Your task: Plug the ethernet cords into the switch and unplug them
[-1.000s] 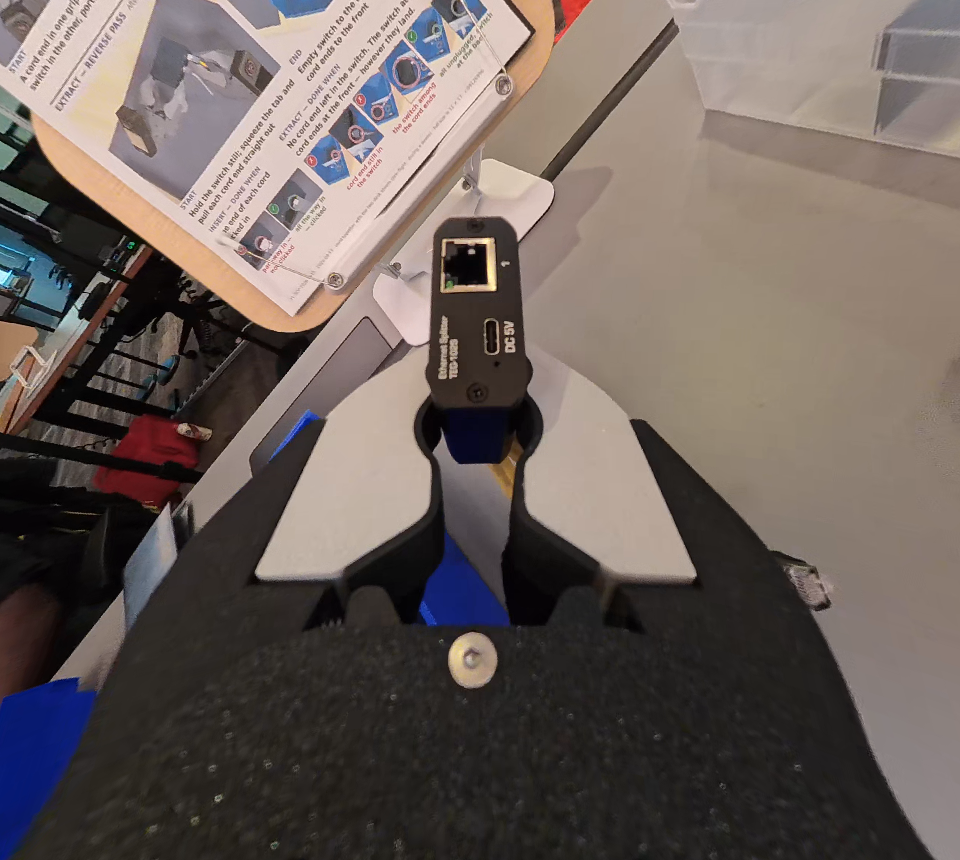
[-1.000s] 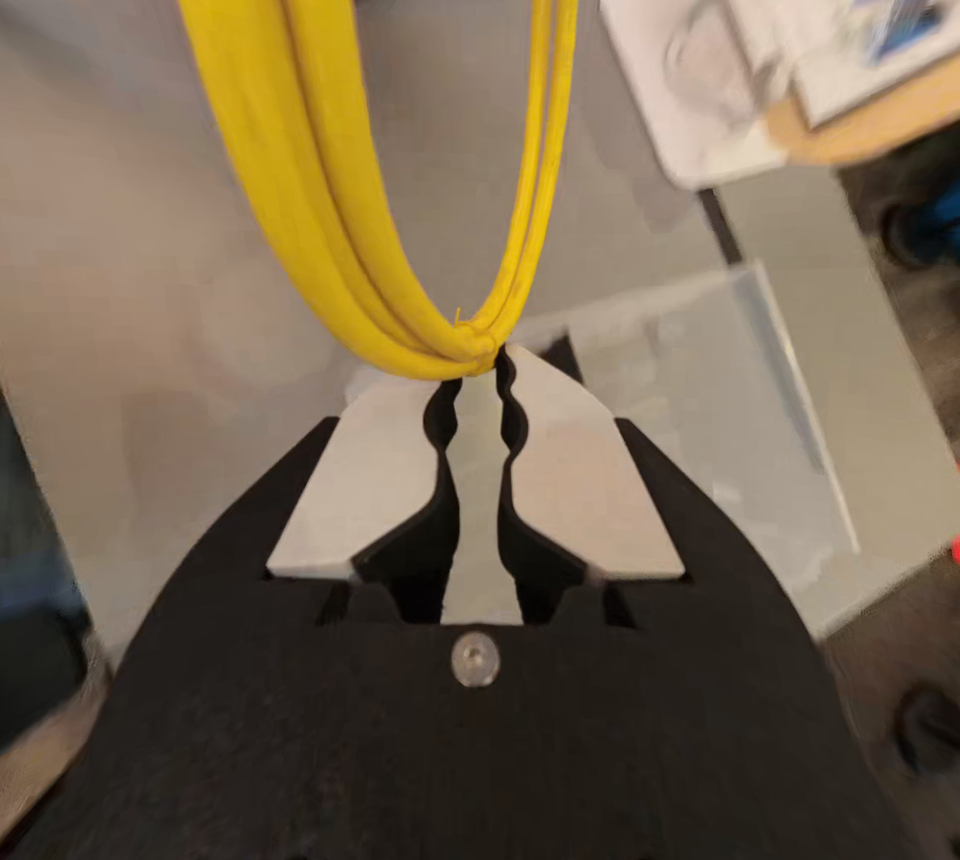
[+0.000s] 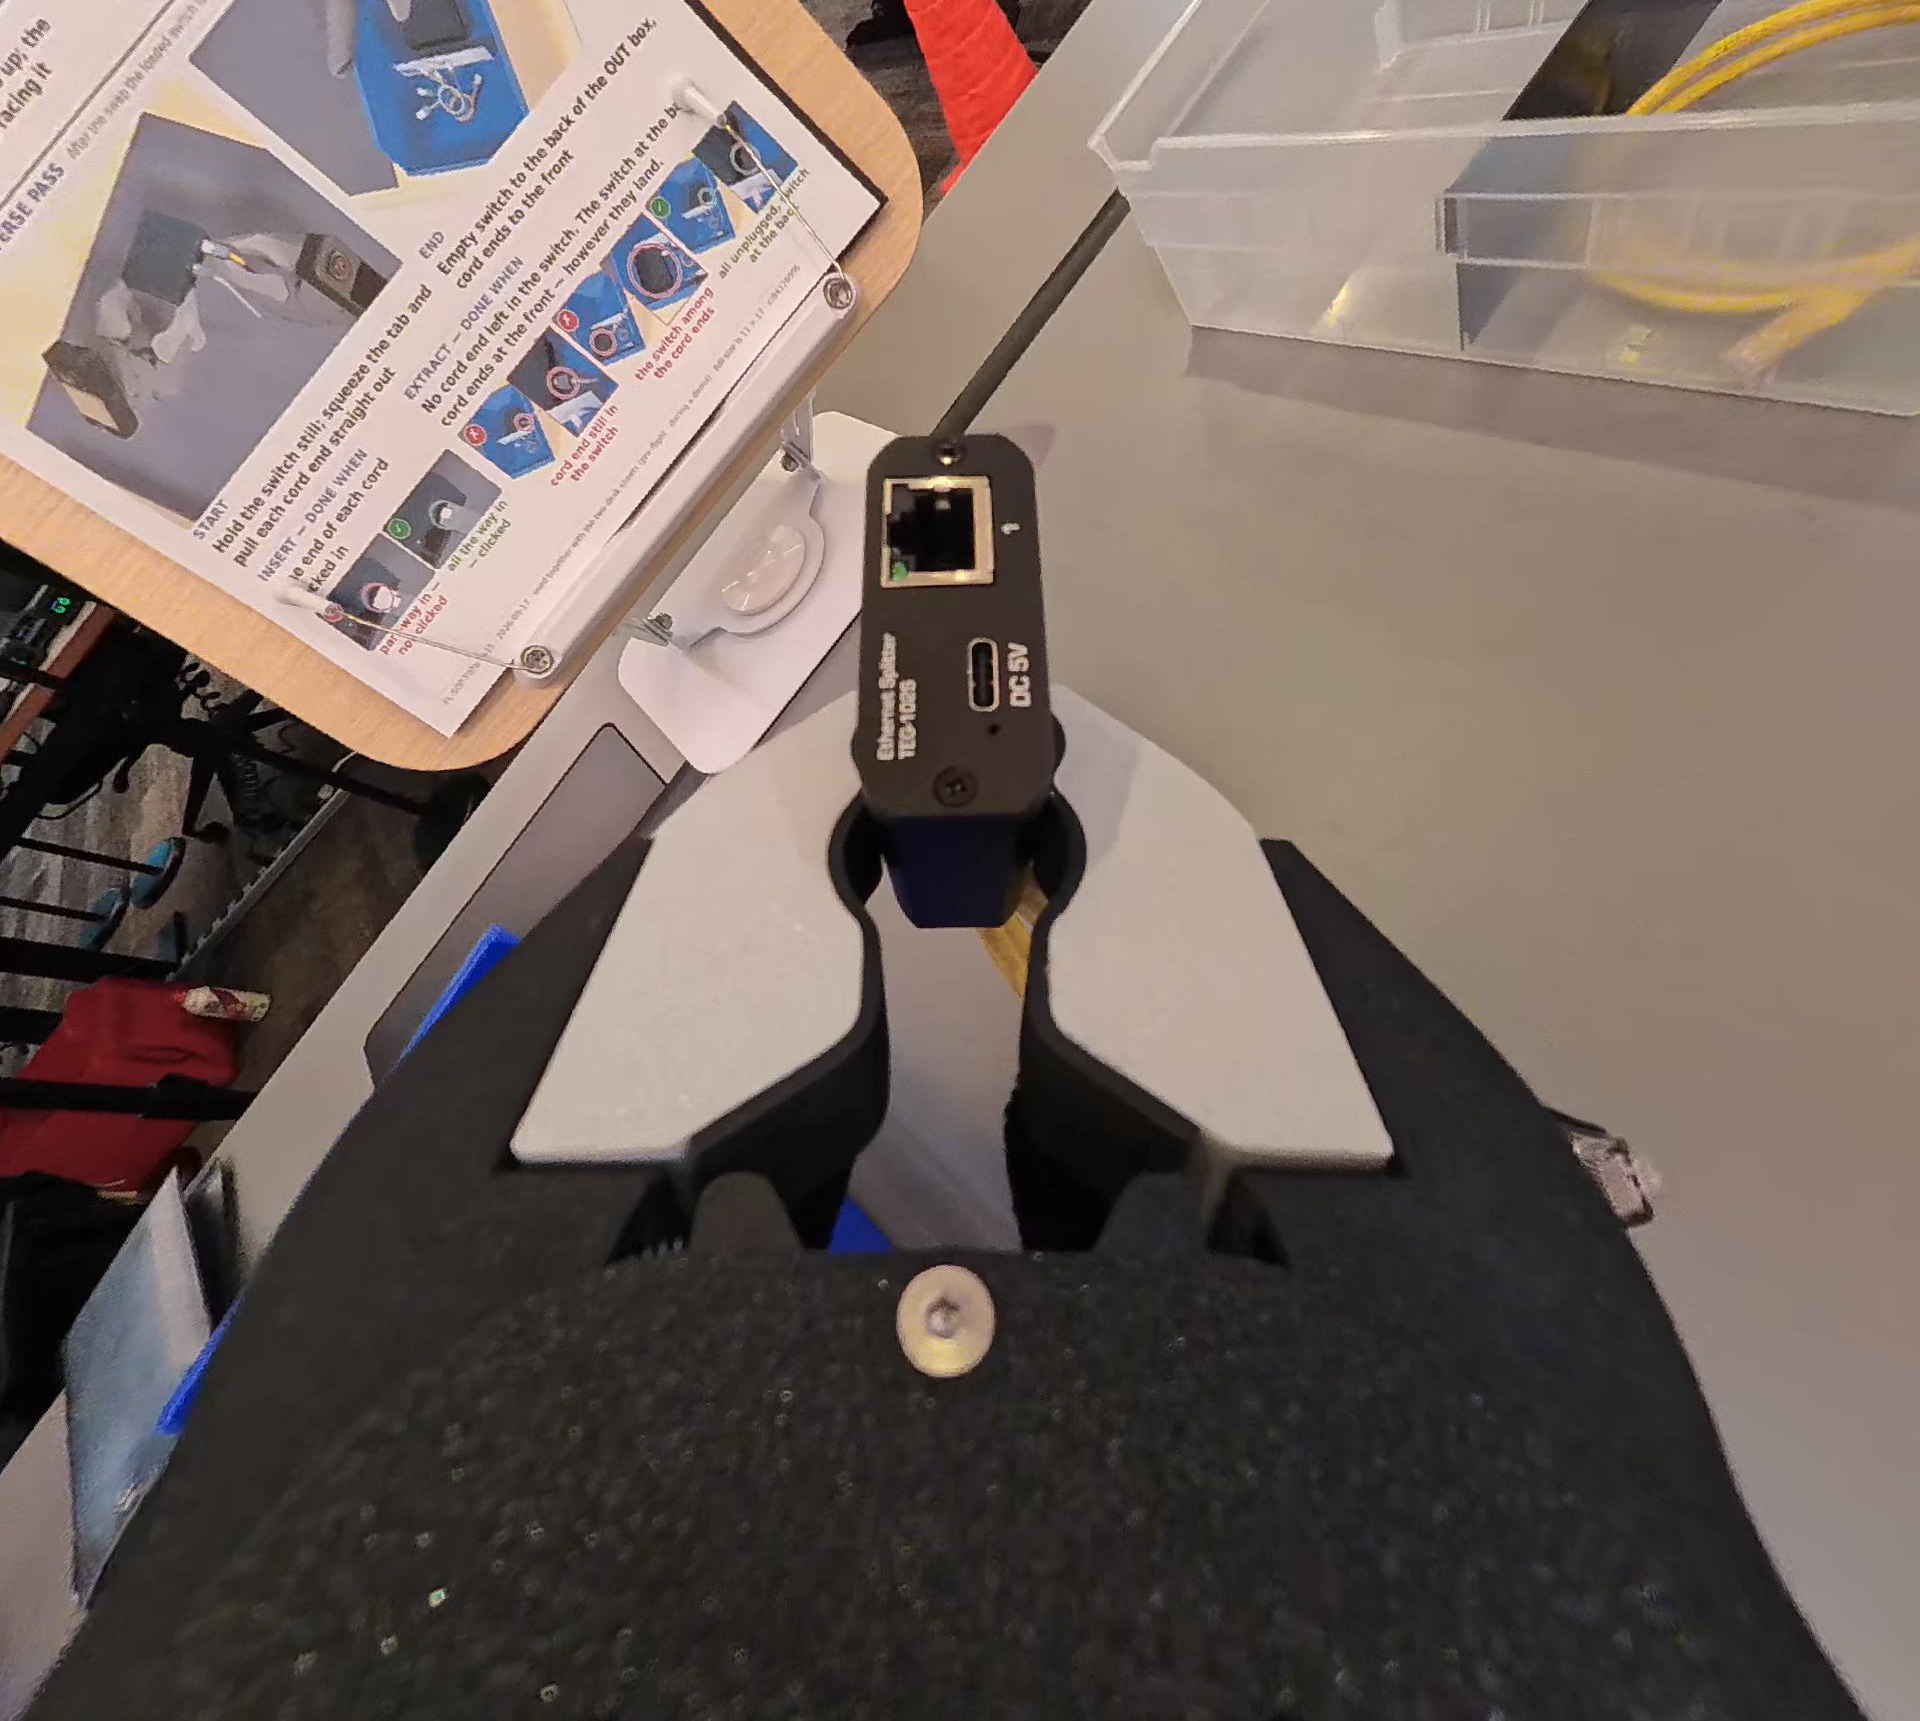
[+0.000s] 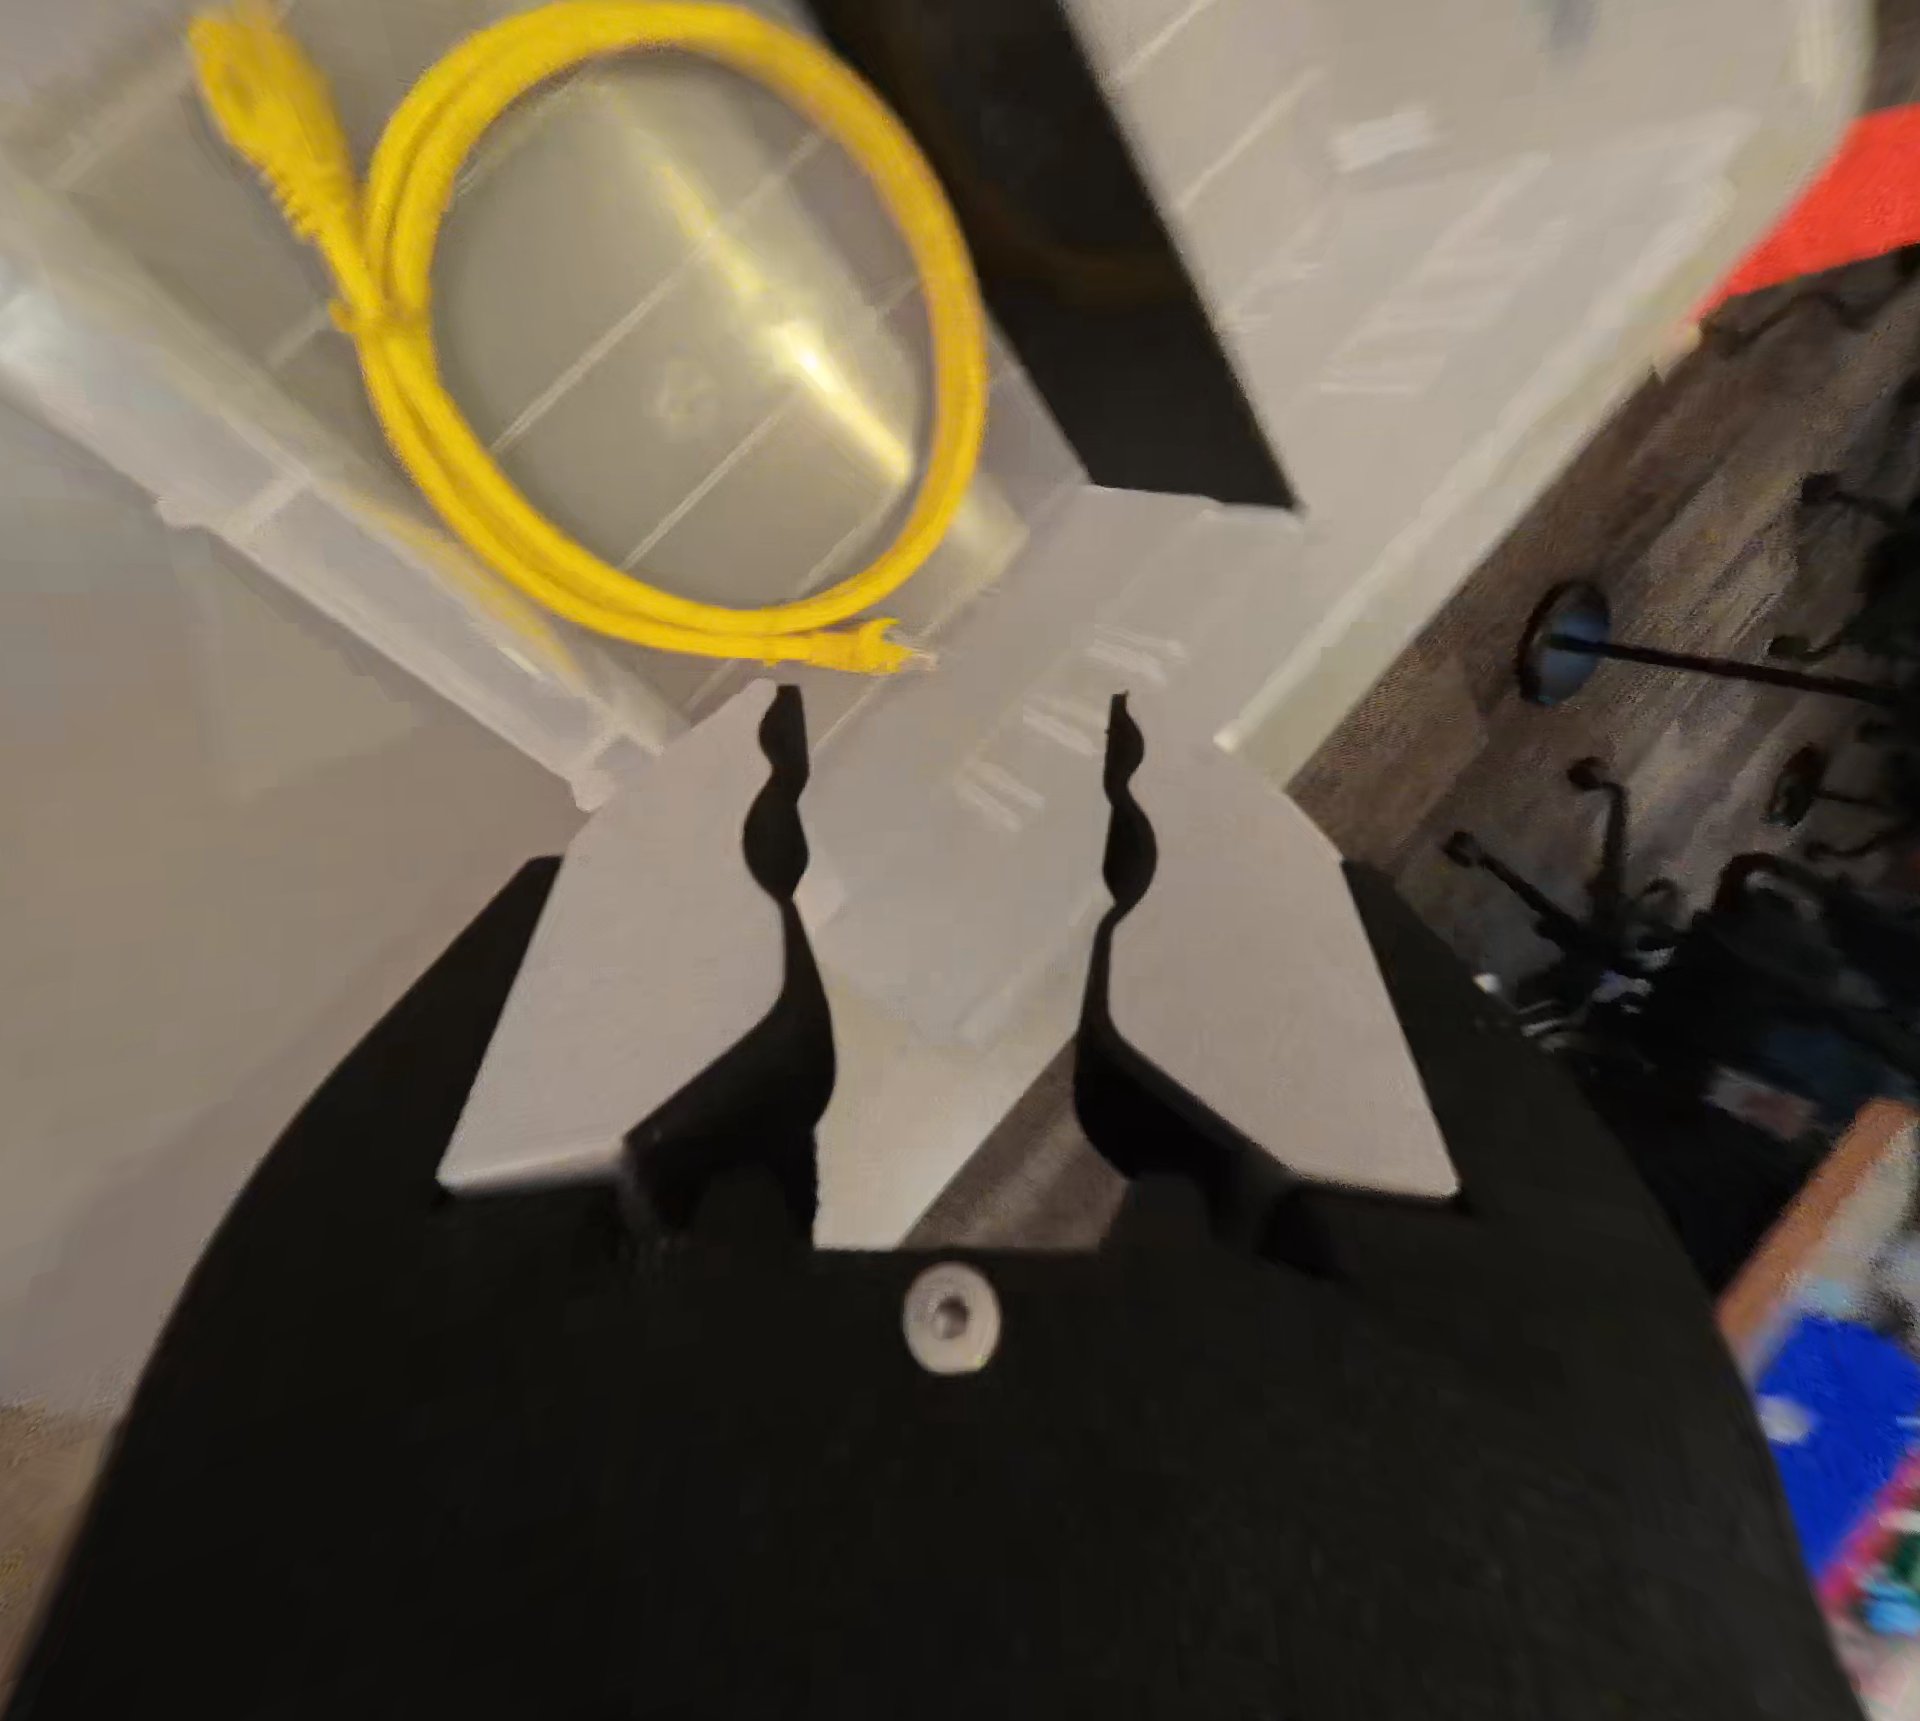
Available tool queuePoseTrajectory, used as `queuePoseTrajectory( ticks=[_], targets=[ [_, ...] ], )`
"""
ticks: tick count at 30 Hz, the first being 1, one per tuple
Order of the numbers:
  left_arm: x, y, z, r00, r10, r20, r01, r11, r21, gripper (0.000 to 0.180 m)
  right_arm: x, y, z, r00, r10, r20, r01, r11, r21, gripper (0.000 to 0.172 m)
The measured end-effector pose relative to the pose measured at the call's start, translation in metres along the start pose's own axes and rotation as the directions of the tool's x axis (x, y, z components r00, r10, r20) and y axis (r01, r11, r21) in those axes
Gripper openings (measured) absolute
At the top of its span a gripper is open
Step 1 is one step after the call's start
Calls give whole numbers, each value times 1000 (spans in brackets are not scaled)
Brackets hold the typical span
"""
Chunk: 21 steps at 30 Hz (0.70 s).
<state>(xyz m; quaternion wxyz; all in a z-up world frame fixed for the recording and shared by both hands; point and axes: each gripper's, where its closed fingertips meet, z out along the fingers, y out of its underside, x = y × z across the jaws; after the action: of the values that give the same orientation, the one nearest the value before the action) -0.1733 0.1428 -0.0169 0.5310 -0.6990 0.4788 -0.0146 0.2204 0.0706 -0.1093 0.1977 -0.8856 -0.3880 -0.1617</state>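
switch (image 3: 951,622) upright, port end twd cam

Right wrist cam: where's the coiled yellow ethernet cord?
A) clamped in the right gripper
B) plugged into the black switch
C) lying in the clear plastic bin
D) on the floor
C: the coiled yellow ethernet cord lies in the clear plastic bin, beyond the right gripper, whose fingers stand apart with nothing between them.

The left gripper (image 3: 951,830) clamps the lower end of a black ethernet switch (image 3: 951,622), held upright with its empty port facing the camera. Behind it on the grey surface (image 3: 1455,736) stand an instruction sheet on a wooden board (image 3: 416,300) and a clear plastic bin (image 3: 1507,165) holding a yellow ethernet cord (image 3: 1766,50).
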Motion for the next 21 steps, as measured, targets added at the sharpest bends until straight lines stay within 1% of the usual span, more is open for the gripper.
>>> queuePoseTrajectory(
  ticks=[2, 4, 5, 7, 9, 10, 12, 14, 16, 17, 18, 19, 20, 21],
  targets=[
    [1, -2, 0, 1000, 6, -1, -6, 1000, 3, 25, 19, 13, -8, 986, 160, -34, -158, 986, 54, 58],
    [3, -5, 1, 1000, 9, -6, -9, 1000, 7, 25, 28, 30, -5, 964, 262, -44, -260, 964, 60, 58],
    [5, -6, 1, 1000, 10, -11, -9, 1000, 8, 25, 26, 36, -1, 957, 289, -31, -287, 956, 59, 58],
    [8, -7, 3, 1000, 12, -19, -11, 1000, 9, 25, 21, 45, 7, 949, 315, -17, -314, 948, 42, 51],
    [10, -7, 4, 1000, 13, -25, -13, 1000, 9, 25, 24, 53, 12, 943, 327, -52, -326, 945, 30, 49],
    [12, -7, 5, 1000, 13, -29, -13, 1000, 8, 25, 24, 52, 13, 938, 344, -42, -342, 939, 41, 47],
    [14, -7, 5, 999, 7, -42, -6, 1000, 13, 25, 26, 54, 13, 927, 373, -36, -371, 927, 45, 50],
    [17, -8, 5, 998, -10, -69, 12, 999, 30, 25, 23, 47, 8, 924, 384, -3, -383, 922, 63, 52],
    [21, -12, 5, 993, -24, -112, 31, 998, 63, 25, 17, 19, -10, 926, 377, 23, -376, 913, 157, 52],
    [25, -15, 3, 989, -32, -144, 45, 995, 86, 25, 11, -6, -24, 933, 357, 54, -359, 901, 244, 51],
    [29, -19, 2, 982, -44, -183, 66, 991, 115, 25, -2, -38, -40, 940, 320, 114, -340, 871, 354, 50],
    [33, -24, -1, 972, -57, -228, 92, 985, 147, 25, -21, -75, -58, 943, 262, 205, -330, 816, 475, 49],
    [38, -30, -4, 959, -70, -276, 123, 976, 181, 25, -46, -112, -76, 935, 176, 307, -331, 743, 581, 48],
    [42, -36, -8, 944, -83, -319, 157, 964, 215, 25, -75, -144, -92, 912, 71, 405, -343, 676, 653, 49]
  ],
)
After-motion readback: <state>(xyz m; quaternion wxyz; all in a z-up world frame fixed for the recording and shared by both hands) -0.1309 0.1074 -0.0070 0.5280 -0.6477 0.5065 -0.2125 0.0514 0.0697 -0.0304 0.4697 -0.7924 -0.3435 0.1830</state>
